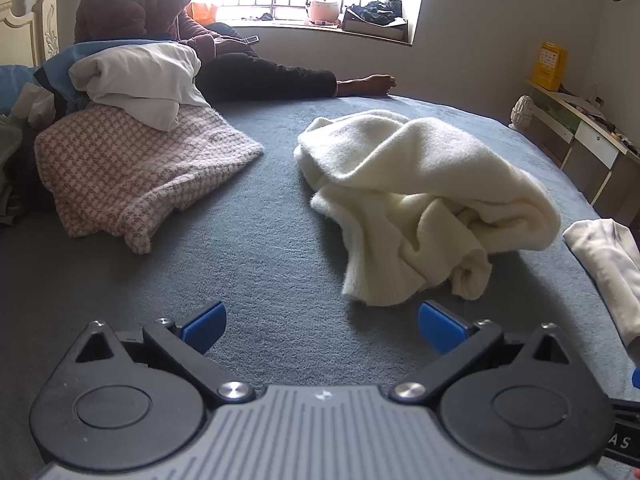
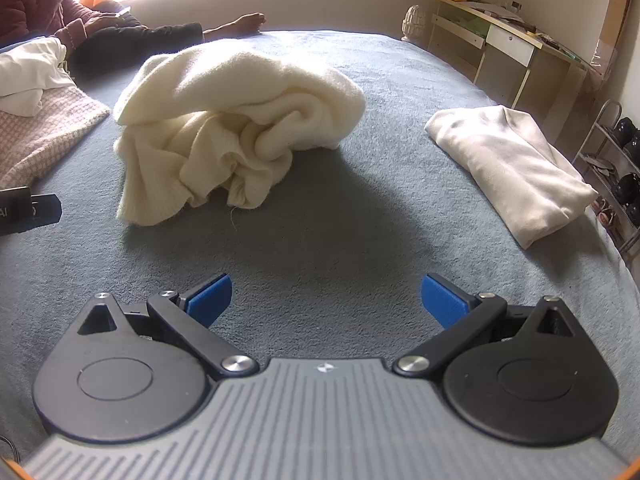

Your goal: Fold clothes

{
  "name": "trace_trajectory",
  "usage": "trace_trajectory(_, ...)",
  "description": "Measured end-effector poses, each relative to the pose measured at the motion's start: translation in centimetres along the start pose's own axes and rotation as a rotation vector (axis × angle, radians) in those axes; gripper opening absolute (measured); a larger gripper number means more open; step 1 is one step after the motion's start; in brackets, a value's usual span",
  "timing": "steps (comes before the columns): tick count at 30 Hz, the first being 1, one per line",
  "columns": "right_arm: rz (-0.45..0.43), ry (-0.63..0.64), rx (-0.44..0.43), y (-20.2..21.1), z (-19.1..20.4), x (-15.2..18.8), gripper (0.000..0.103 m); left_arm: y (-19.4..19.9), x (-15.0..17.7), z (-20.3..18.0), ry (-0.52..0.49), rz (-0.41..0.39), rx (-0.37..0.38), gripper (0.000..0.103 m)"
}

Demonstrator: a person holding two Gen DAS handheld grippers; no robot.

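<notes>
A crumpled cream fleece garment [image 1: 424, 200] [image 2: 236, 128] lies in a heap on the grey-blue bed cover [image 1: 272, 232] [image 2: 340, 216]. My left gripper [image 1: 322, 326] hovers low over the cover just short of the garment's near hem, open, with nothing between its blue pads [image 1: 204, 326]. My right gripper [image 2: 326, 300] is also open and holds nothing, a bit further back from the heap. A folded off-white garment [image 2: 516, 168] [image 1: 608, 264] lies to the right near the bed edge.
A pink houndstooth garment [image 1: 132, 172] with a white cloth [image 1: 144, 76] on top sits at the left, beside a pile of other clothes. A person [image 1: 168, 20] sits at the back by the window. A desk [image 2: 512, 40] and shoe rack [image 2: 616, 168] stand right of the bed.
</notes>
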State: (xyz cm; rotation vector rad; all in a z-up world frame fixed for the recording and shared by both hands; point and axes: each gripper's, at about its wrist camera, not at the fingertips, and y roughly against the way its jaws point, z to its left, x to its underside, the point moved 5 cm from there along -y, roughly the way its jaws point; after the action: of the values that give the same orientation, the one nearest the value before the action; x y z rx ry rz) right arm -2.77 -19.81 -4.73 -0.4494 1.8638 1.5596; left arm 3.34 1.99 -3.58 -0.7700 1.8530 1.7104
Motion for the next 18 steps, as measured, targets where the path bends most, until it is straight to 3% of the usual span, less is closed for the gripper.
trace_trajectory(18,-0.006,-0.012,-0.005,0.28,-0.22,-0.06,0.102,0.16,0.2,-0.02,-0.01,0.002,0.027,0.103)
